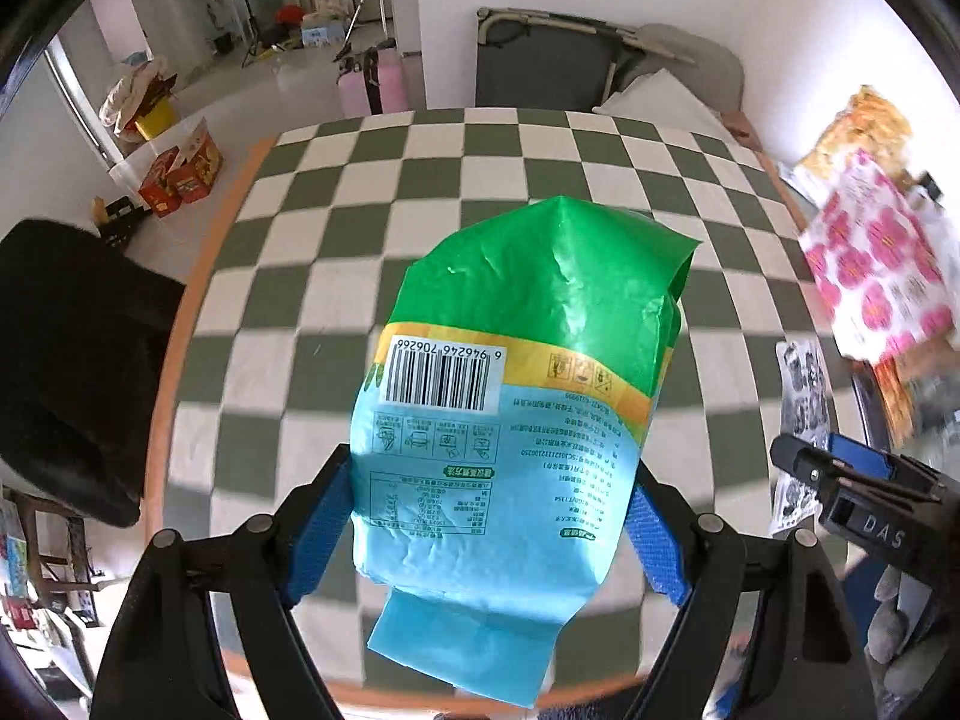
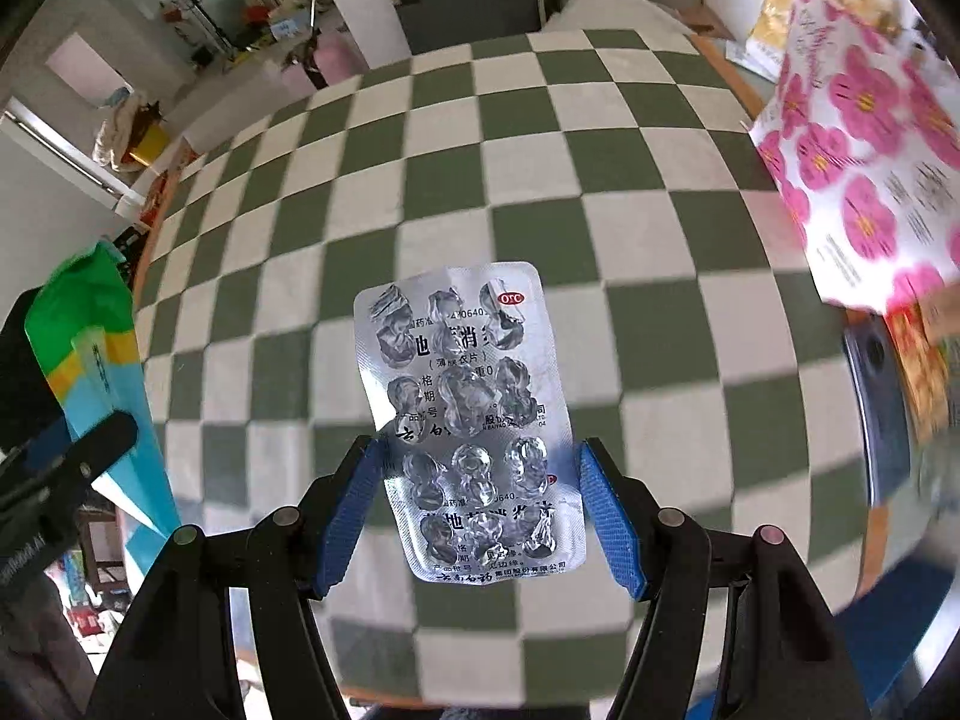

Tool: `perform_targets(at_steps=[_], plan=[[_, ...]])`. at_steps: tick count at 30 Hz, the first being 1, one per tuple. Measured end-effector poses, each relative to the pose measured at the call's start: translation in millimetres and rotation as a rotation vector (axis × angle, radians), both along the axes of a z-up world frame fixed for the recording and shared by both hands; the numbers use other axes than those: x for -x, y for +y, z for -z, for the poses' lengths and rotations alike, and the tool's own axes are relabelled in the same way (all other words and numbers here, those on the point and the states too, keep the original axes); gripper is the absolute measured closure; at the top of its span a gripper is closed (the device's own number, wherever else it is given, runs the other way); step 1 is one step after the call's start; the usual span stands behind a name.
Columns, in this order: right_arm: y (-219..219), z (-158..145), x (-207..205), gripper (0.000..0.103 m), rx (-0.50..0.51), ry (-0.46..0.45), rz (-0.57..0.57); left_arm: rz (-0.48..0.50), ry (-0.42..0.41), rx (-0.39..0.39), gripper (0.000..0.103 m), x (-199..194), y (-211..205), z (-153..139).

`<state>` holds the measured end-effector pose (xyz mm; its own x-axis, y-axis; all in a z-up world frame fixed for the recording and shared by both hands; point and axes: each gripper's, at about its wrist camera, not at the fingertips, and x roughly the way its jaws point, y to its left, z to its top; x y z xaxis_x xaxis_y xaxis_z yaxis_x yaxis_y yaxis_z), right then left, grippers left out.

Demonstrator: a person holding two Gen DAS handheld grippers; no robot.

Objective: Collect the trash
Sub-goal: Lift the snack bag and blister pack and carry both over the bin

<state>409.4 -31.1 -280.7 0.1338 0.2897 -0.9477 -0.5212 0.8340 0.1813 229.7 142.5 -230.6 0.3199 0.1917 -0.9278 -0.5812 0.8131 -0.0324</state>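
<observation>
The left gripper (image 1: 492,516) has its jaws clamped on a green and blue bag (image 1: 516,396) — held up over the checkered worktop (image 1: 420,180). The right gripper (image 2: 480,510) has its jaws clamped on a silver pill sheet (image 2: 468,420), up in the air too.

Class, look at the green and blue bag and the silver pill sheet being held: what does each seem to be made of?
Green and blue bag: likely thin glossy plastic film; it creases and shines. Silver pill sheet: apparently metal foil with clear plastic blisters; mirror-like, printed backing and crushed transparent bubbles.
</observation>
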Motion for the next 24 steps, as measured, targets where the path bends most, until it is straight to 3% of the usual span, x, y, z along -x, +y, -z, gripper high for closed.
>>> perform_targets(at_steps=[8, 15, 20, 24], plan=[[-30, -28, 169, 0.034, -0.035, -0.024, 0.060, 0.042, -0.014, 0.041, 0.022, 140, -29, -5], [-59, -15, 294, 0.034, -0.033, 0.052, 0.087, 0.025, 0.033, 0.106, 0.022, 219, -47, 16], [-80, 12, 346, 0.034, -0.001, 0.112, 0.077, -0.027, 0.096, 0.194, 0.022, 260, -58, 58], [-96, 61, 371, 0.034, 0.052, 0.179, 0.066, -0.078, 0.178, 0.297, 0.022, 277, -61, 119]])
